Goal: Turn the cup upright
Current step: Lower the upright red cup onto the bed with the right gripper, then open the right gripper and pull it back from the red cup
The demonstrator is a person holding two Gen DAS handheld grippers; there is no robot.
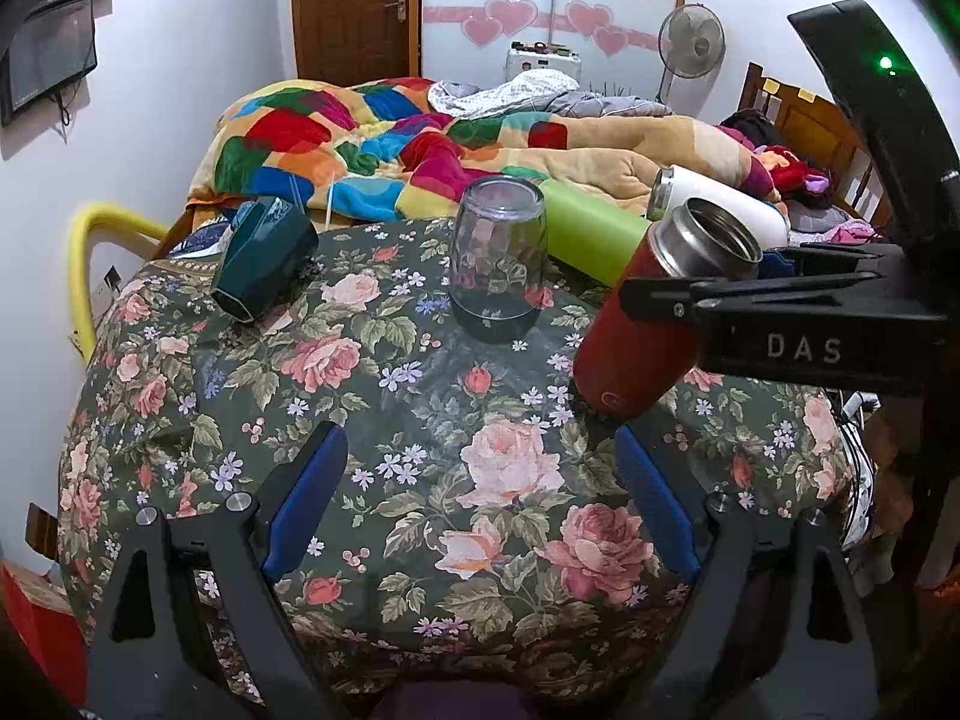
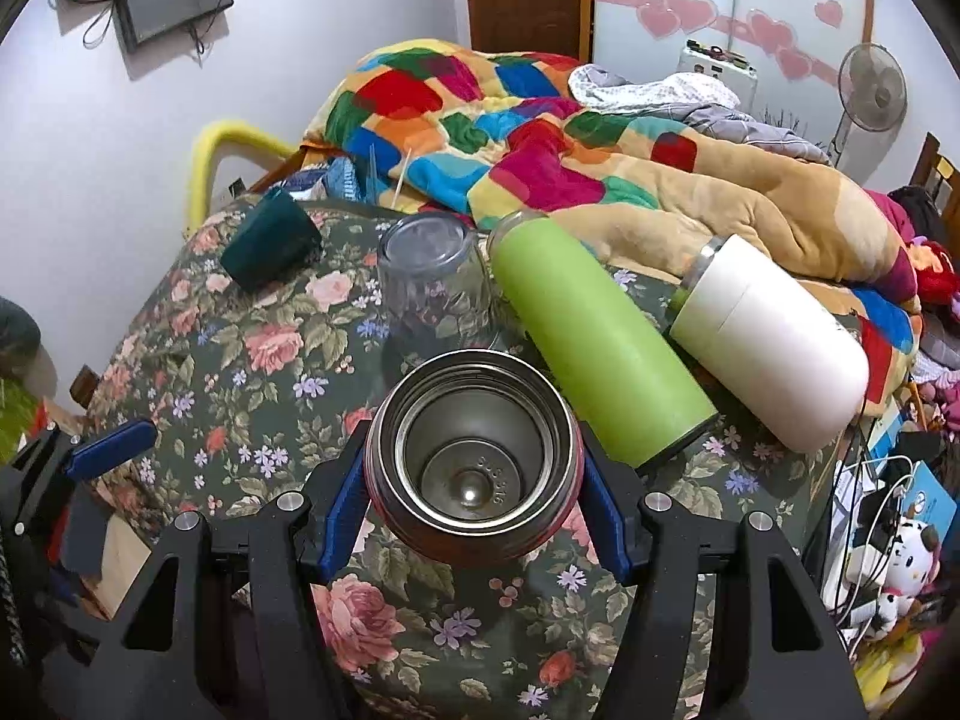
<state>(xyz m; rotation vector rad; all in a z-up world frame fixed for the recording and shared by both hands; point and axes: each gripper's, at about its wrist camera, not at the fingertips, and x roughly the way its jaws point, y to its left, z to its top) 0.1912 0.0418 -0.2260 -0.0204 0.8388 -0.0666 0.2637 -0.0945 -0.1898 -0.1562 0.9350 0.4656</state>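
My right gripper is shut on a red steel-lined flask cup, its open mouth facing the camera. In the left wrist view the red cup stands tilted, mouth up, base near the floral tablecloth, with the right gripper clamped on its upper body. My left gripper is open and empty, low over the cloth in front. A clear glass stands upside down behind. A dark green cup lies on its side at the back left.
A lime green bottle and a white bottle lie on their sides at the back right. A colourful quilt is piled behind the table. Cables and toys crowd the right edge.
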